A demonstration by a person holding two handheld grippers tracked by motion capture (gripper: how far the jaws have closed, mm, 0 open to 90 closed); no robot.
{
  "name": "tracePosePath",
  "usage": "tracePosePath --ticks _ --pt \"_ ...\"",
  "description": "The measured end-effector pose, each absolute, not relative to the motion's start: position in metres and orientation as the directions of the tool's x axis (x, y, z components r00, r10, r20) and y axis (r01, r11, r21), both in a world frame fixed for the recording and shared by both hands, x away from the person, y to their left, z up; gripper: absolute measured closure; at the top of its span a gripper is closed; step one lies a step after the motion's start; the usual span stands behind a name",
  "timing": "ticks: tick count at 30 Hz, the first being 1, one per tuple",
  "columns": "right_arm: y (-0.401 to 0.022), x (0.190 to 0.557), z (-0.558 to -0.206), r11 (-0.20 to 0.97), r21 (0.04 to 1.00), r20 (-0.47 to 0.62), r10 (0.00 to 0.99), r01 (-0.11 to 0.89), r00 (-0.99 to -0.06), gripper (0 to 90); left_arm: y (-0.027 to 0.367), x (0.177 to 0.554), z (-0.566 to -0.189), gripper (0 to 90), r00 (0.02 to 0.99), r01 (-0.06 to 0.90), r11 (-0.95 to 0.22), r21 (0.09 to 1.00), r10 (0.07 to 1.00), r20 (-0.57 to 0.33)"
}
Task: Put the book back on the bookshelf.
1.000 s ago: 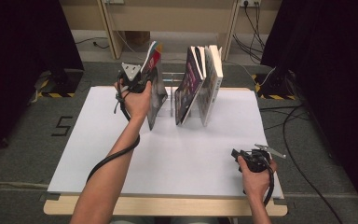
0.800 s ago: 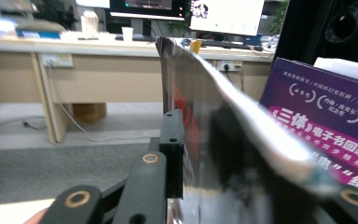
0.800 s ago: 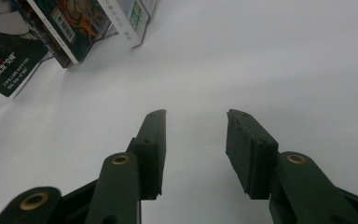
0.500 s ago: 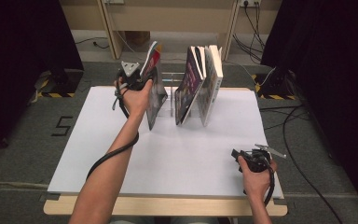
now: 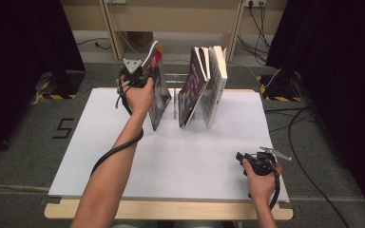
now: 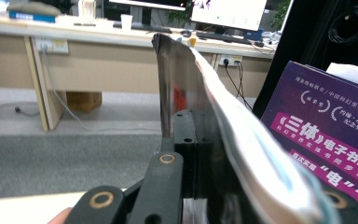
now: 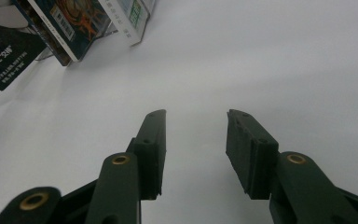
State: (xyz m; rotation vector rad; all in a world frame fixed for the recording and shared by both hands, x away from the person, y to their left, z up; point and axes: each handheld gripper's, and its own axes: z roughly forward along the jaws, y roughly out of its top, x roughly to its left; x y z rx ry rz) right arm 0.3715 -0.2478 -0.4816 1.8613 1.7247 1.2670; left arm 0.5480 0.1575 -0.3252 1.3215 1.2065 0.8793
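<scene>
Left claw newly clamped on magazine upper edge, at eleven o'clock of worktop, left of rack and purple book. Right claw wide, empty, at four o'clock. Risk: limp pages bending, slipping loose, toppling neighbours.

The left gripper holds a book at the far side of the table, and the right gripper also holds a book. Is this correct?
Not quite. The left gripper does grip a book, but the right gripper holds nothing: the right gripper view shows its jaws open over the bare table.
</scene>
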Motion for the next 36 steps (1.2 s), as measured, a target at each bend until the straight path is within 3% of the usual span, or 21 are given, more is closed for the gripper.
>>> tracePosePath --ticks 13,26,36 --pt "-0.247 0.371 -0.482 -0.225 0.729 0.386 0.915 0.647 -0.116 58.6 0.154 0.543 -0.334 85.2 0.202 0.110 0.139 0.984 0.966 -0.159" --pt "-0.246 0.371 -0.481 -0.219 0.732 0.381 0.917 0.645 -0.121 58.6 0.162 0.539 -0.335 57.8 0.205 0.180 0.131 0.975 0.964 -0.168" --pt "-0.245 0.371 -0.481 -0.218 0.732 0.378 0.918 0.646 -0.119 58.4 0.163 0.528 -0.332 46.6 0.222 0.200 0.134 0.971 0.959 -0.178"
